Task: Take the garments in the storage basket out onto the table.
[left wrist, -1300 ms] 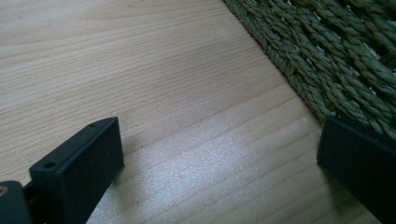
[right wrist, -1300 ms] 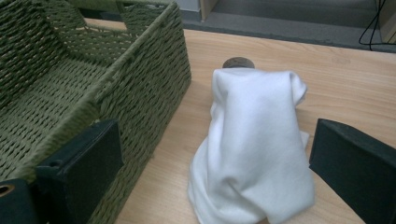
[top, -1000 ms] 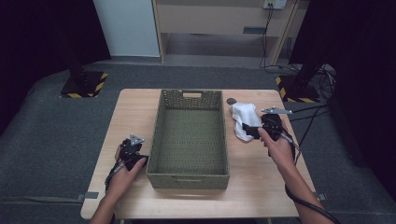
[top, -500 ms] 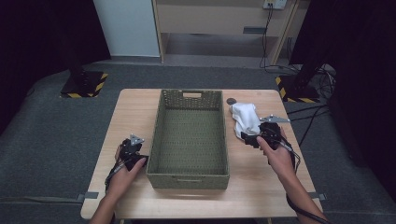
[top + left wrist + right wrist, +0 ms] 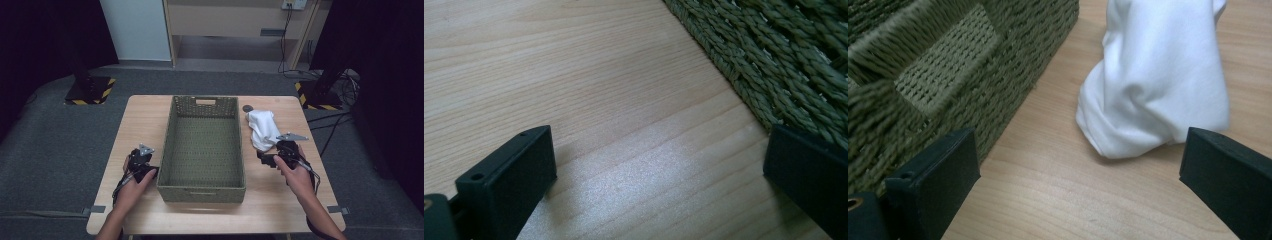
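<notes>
We hold our right gripper (image 5: 266,159), jaws apart, just short of the white cloth (image 5: 262,128) beside the woven basket (image 5: 202,186); our left gripper (image 5: 148,171), also spread, rests at the basket's opposite wall

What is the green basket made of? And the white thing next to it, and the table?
The basket looks woven from twisted olive-green fibre, maybe seagrass or paper cord: braided strands show up close, matte. The white thing seems soft cloth, probably cotton knit, since it slumps in smooth folds. The table looks like pale wood or a wood-look top, with grain lines and a slight sheen.
</notes>
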Demonstrator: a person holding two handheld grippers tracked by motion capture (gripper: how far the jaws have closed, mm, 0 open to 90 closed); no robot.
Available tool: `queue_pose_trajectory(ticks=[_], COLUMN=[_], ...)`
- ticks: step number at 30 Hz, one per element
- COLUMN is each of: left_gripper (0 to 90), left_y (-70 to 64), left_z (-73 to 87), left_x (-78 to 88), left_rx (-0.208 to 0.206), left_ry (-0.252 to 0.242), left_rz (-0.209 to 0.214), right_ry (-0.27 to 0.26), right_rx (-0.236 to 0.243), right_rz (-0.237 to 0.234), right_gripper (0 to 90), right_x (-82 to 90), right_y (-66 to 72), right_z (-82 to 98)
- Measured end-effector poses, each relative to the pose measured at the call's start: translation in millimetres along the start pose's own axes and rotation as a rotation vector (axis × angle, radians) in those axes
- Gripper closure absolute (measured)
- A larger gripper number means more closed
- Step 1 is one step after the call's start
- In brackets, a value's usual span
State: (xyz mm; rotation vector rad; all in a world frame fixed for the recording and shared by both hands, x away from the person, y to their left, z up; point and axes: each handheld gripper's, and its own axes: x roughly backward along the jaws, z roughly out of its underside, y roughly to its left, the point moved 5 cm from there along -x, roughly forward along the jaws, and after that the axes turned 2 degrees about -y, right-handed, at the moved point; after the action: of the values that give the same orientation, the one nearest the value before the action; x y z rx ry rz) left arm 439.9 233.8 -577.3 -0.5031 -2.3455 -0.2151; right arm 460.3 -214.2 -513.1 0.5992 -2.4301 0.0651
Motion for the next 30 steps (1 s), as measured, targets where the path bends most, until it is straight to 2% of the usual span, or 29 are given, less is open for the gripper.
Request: queue_pose_trajectory(ticks=[19,30], left_gripper=[0.0,0.0], left_y=[0.0,0.0], left_z=[0.0,0.0], left_x=[0.0,0.0], left_rx=[0.0,0.0], left_ry=[0.0,0.0], left_rz=[0.0,0.0], right_ry=[0.042,0.078], right_rx=[-0.024,-0.02], right_rz=[-0.024,-0.035], right_gripper=[2.7,2.7], right_x=[-4.4,-5.4], right_y=[6.8,11.6], right_z=[32.6,50.2])
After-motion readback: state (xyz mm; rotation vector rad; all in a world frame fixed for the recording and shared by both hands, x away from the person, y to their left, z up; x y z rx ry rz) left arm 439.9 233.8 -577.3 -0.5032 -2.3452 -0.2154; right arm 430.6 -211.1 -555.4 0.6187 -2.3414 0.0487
